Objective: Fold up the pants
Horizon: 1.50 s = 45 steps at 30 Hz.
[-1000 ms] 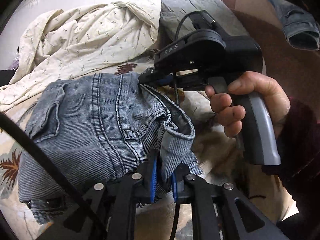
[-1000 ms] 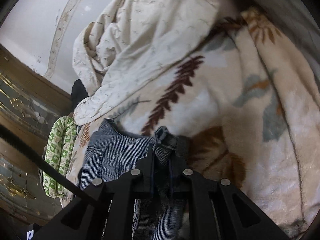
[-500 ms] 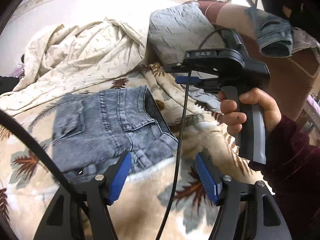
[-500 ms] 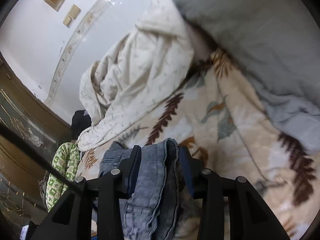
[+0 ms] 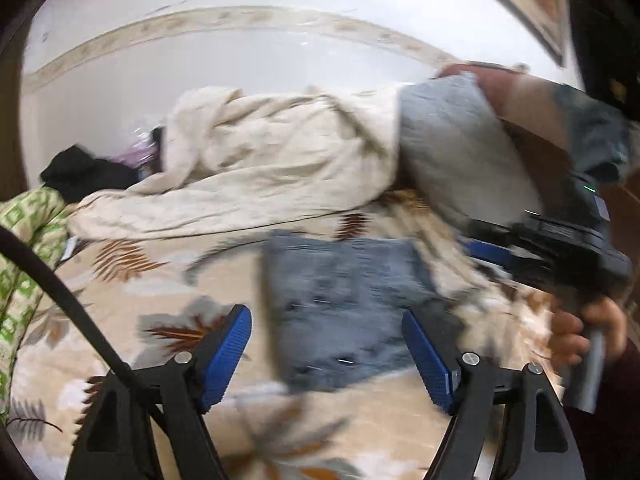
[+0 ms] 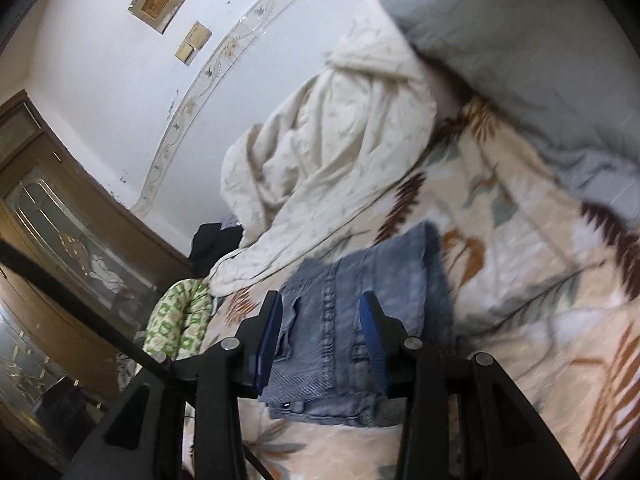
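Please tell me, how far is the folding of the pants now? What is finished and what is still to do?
Done, it seems: the jeans lie on the leaf-print blanket as a compact folded rectangle. In hand: nothing. The left gripper is opening with no cloth between its pads, and the right gripper is open above the jeans, not pinching them. Left: perhaps only smoothing; the left wrist view is too blurred to judge the edges.

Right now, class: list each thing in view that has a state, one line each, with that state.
jeans: folded, lying flat on the blanket, released.
left gripper: jaws opening, nothing between the pads.
right gripper: open, above the jeans, not gripping.
cream quilt: crumpled in a heap.
grey pillow: lying at the bed's head.
leaf-print blanket: spread out.
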{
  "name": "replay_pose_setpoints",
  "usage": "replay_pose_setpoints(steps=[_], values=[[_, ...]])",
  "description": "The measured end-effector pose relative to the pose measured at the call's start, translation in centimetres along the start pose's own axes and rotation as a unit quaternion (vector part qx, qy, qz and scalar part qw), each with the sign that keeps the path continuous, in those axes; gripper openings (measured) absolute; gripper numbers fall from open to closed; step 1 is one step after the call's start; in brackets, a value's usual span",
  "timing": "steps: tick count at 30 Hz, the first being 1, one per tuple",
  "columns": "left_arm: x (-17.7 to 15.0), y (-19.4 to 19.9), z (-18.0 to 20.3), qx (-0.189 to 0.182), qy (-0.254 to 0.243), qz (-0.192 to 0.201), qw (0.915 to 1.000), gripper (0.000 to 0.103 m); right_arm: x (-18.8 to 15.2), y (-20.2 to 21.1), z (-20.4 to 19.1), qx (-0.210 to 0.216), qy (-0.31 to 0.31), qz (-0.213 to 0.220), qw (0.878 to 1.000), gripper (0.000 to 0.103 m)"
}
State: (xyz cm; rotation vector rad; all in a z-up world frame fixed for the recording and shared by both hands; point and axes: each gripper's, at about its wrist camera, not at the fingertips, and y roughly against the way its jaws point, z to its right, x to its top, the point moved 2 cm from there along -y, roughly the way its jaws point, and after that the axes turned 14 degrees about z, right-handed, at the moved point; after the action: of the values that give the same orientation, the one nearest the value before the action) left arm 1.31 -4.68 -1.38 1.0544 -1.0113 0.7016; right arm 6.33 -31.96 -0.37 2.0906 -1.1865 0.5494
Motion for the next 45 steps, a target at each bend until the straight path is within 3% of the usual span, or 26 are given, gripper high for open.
replay_pose_setpoints(steps=[4, 7, 13, 15, 17, 18, 21, 25, 29, 35, 41, 45], values=[[0.5, -4.0, -3.3, 0.055, 0.002, -0.025, 0.9982, 0.081, 0.0, -2.2, -0.5, 0.012, -0.003, -0.009, 1.0, 0.041], [0.4, -7.6, -5.1, 0.077, 0.016, -0.045, 0.9959, 0.081, -0.2, -4.5, -1.1, 0.003, 0.019, -0.025, 1.0, 0.041], [0.3, -13.2, -5.3, 0.061, 0.019, -0.072, 0.9954, 0.081, -2.4, -8.2, -2.3, -0.015, 0.09, -0.081, 0.992, 0.041], [1.0, -15.0, -4.6, 0.055, 0.013, -0.074, 0.9957, 0.081, -3.0, -8.7, -2.2, 0.004, 0.088, -0.094, 0.992, 0.041], [1.6, -16.9, -3.7, 0.049, 0.002, -0.08, 0.9956, 0.081, -3.4, -9.0, -1.9, 0.056, 0.043, -0.108, 0.992, 0.041], [1.9, -17.7, -3.2, 0.046, -0.001, -0.084, 0.9954, 0.081, -3.7, -9.2, -1.8, 0.059, 0.036, -0.113, 0.991, 0.041], [2.1, -20.4, -2.0, 0.035, -0.002, -0.104, 0.9939, 0.081, -4.8, -10.0, -1.4, 0.034, 0.066, -0.133, 0.988, 0.041], [1.3, -23.3, -1.4, 0.058, -0.016, -0.13, 0.9897, 0.08, -6.8, -10.9, -0.1, -0.017, 0.108, -0.174, 0.979, 0.041], [0.0, -24.6, -2.7, 0.072, -0.003, -0.145, 0.9868, 0.08, -8.1, -9.7, 1.1, -0.045, 0.156, -0.197, 0.967, 0.041], [-1.1, -26.2, -3.2, 0.098, -0.027, -0.149, 0.9836, 0.081, -9.0, -7.5, 3.7, -0.029, 0.117, -0.228, 0.966, 0.04], [-1.0, -26.9, -4.0, 0.116, -0.012, -0.15, 0.9818, 0.081, -9.6, -6.2, 4.0, -0.028, 0.128, -0.237, 0.963, 0.04], [0.6, -23.7, -4.1, 0.118, -0.006, -0.107, 0.9872, 0.08, -8.4, -6.0, 2.8, -0.03, 0.141, -0.231, 0.962, 0.041]])
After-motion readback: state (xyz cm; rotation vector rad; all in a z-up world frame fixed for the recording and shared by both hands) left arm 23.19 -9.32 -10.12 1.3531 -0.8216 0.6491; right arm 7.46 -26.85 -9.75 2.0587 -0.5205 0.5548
